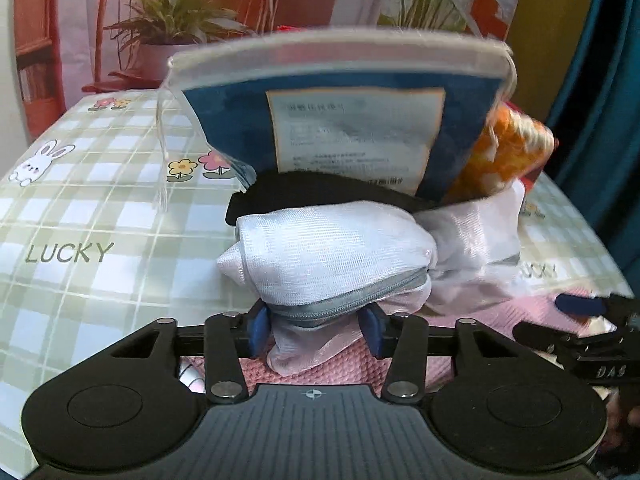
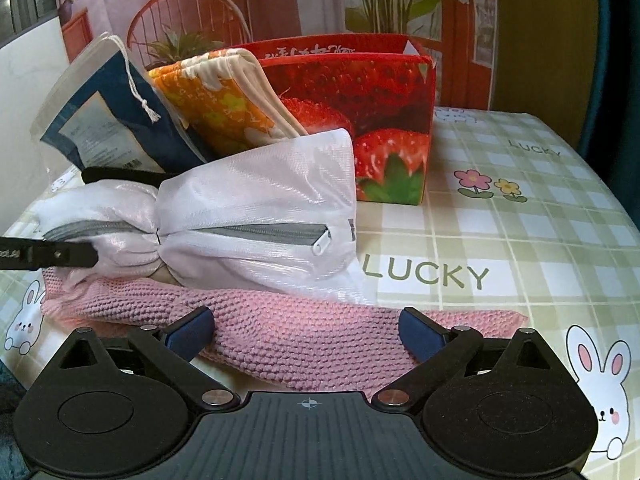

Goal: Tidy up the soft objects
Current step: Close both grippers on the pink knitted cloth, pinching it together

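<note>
A white mesh bag (image 1: 332, 248) with a grey zipper lies on a pink knitted cloth (image 1: 320, 372). My left gripper (image 1: 315, 332) is shut on the bag's near end, with its blue pads pressed on either side by the zipper. From the right wrist, the bag (image 2: 256, 200) is bunched in the middle, and a black finger of the left gripper (image 2: 68, 256) clamps its left end. My right gripper (image 2: 308, 332) stands open low over the pink cloth (image 2: 300, 344), pads wide apart, holding nothing. One of its blue pads (image 1: 580, 306) shows at the right of the left wrist view.
Behind the bag lean a packaged blue cloth with a label (image 1: 352, 120), an orange floral pouch (image 2: 224, 100) and a black item (image 1: 320, 192). A red strawberry-print box (image 2: 384, 100) stands at the back. The plaid tablecloth (image 2: 500, 232) stretches to the right.
</note>
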Demonstrator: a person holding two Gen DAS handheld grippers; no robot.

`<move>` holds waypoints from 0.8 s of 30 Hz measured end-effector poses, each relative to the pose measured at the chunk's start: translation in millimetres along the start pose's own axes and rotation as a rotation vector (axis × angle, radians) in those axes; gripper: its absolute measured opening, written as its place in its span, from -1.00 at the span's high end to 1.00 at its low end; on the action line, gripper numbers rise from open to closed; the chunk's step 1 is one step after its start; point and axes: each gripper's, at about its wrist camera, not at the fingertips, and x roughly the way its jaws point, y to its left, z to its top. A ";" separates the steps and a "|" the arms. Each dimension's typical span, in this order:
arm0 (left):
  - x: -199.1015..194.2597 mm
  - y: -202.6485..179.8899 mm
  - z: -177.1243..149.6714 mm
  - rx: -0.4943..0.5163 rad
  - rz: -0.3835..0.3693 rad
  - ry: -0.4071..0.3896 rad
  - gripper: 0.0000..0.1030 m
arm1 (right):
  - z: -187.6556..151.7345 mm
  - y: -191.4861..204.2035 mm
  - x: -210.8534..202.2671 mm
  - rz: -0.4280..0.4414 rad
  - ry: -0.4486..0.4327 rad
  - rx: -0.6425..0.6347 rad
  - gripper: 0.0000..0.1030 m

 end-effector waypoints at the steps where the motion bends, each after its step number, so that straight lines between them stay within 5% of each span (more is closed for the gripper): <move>1: -0.8 -1.0 -1.8 0.000 -0.002 0.016 -0.08 | 0.0 0.0 -0.1 0.001 0.001 0.001 -0.91; 8: -12.9 -7.6 -11.6 -0.004 -0.006 0.044 -0.38 | -0.1 1.0 0.4 0.001 0.013 0.013 -0.90; 16: -20.9 -4.3 -12.4 -0.037 -0.004 0.037 -0.38 | -4.4 1.1 1.1 0.044 0.041 0.037 -0.62; 24: -11.0 -2.1 -15.3 -0.052 -0.039 0.095 -0.38 | -4.5 3.4 -0.6 0.053 0.044 0.032 -0.60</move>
